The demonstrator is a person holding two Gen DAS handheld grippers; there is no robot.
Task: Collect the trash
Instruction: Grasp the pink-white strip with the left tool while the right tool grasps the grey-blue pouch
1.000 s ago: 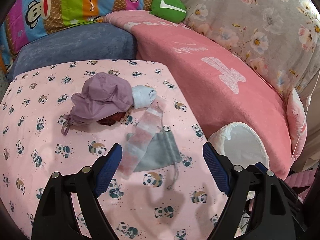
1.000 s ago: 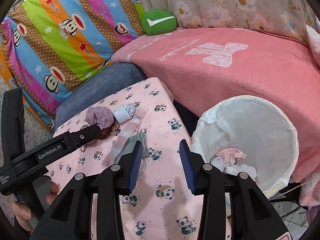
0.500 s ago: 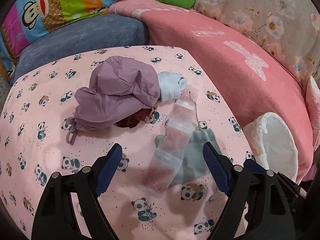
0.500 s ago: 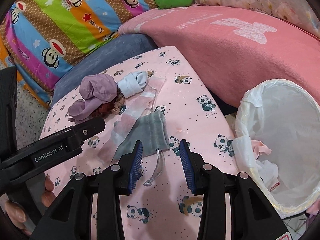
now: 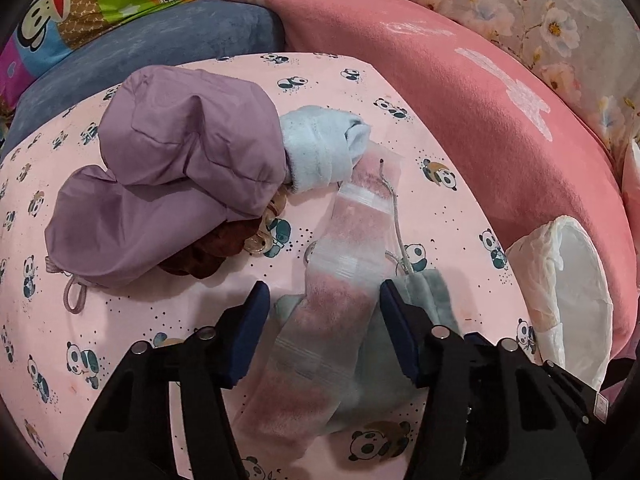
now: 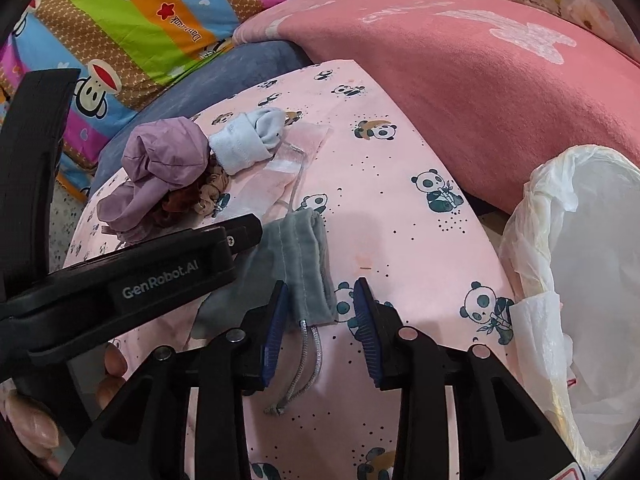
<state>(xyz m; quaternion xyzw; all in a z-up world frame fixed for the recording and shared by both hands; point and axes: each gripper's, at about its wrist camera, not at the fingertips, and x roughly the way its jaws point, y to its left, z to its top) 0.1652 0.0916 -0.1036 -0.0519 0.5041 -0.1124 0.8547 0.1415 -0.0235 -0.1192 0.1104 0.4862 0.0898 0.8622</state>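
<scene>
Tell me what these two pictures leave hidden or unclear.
- Inside of the white-lined bin: cut off by the right wrist view's edge.
- Dark red scrunchie: mostly under the crumpled purple cloth bag, left wrist view.
- Grey velvet drawstring pouch: part hidden behind the left gripper, right wrist view.

Wrapper (image 5: 344,280) atop pouch (image 6: 298,264)
</scene>
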